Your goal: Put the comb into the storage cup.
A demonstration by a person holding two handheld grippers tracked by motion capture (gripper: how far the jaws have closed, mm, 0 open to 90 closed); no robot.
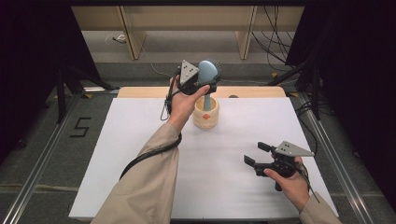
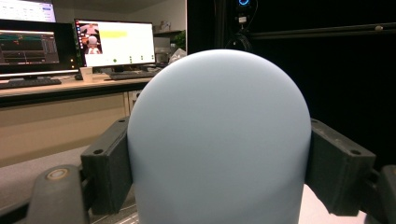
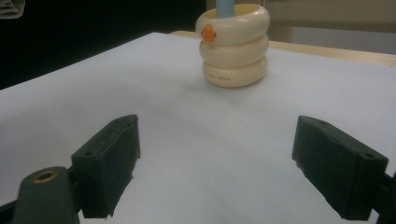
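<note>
White table sheet [image 1: 140,154]: our left gripper [image 1: 198,84] clenched the pale-blue plastic dish brush [image 1: 207,72], handle seated in the cream ringed holder [image 1: 206,114]; release remained. Our right gripper [image 1: 254,155] rested released, well apart.

This looks like a lab or test room. Two computer screens [image 2: 74,42] with keyboards [image 2: 28,83] sit on a long desk [image 2: 60,91]. Black curtains [image 1: 28,70] hang at the sides. Cables [image 1: 273,42] lie on the grey floor [image 1: 42,154], and metal rails [image 1: 37,163] run beside the white counter [image 1: 224,140].
</note>
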